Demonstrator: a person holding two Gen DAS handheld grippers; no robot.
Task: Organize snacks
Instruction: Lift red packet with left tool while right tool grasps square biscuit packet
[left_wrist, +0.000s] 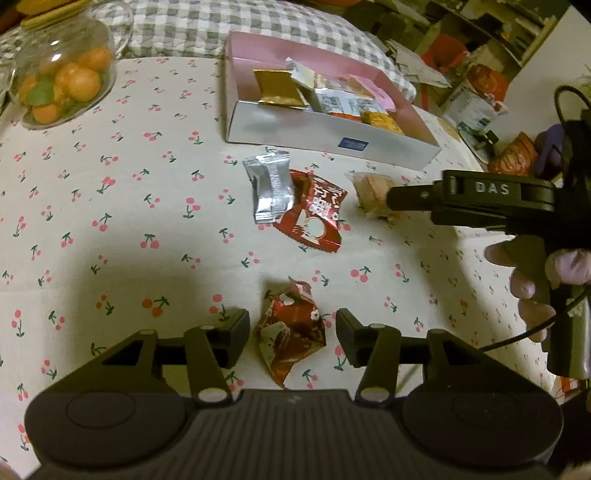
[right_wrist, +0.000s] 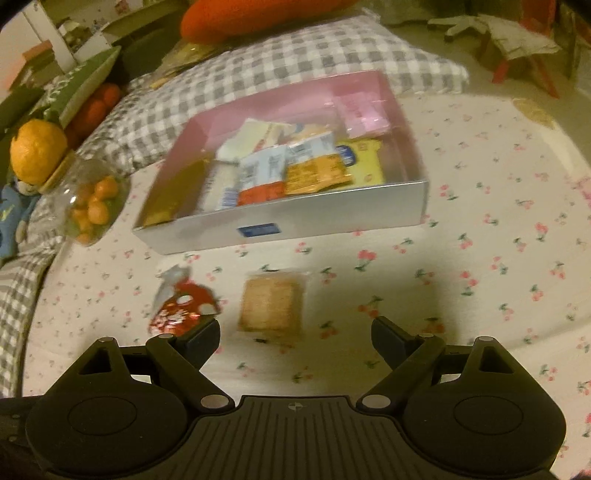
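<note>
Cherry-printed cloth (left_wrist: 110, 229) is covering the table we are working over, and a grey checked cushion (right_wrist: 295, 62) is lying past its far edge.

Nearest to us, our left gripper (left_wrist: 291, 338) is hanging just above the cloth with its jaws apart. A crumpled red wrapped snack (left_wrist: 291, 328) is sitting between the fingers, and neither pad is pressing on it. We cannot tell whether it is brushing either finger.

Farther toward the middle of the table, a silver packet (left_wrist: 269, 190) is lying partly over a flat red packet (left_wrist: 314, 214), the two touching. Just beside them, toward the right edge, a clear-wrapped biscuit (right_wrist: 271, 304) is lying flat on the cloth. Our right gripper (right_wrist: 295, 334) is hovering over it with its jaws standing wide and nothing between the pads; the biscuit is lying just ahead of the fingertips. In the left wrist view one finger of that gripper is crossing in front of the biscuit, and a gloved hand (left_wrist: 532, 291) is wrapping around the handle.

Beyond these, near the far edge, we are seeing an open box (left_wrist: 332, 138) with a silver outer wall and pink inside, already holding several packets: gold, white, orange and pink ones. At the far left corner a glass jar (left_wrist: 62, 81) of orange and green balls is standing on the cloth.
</note>
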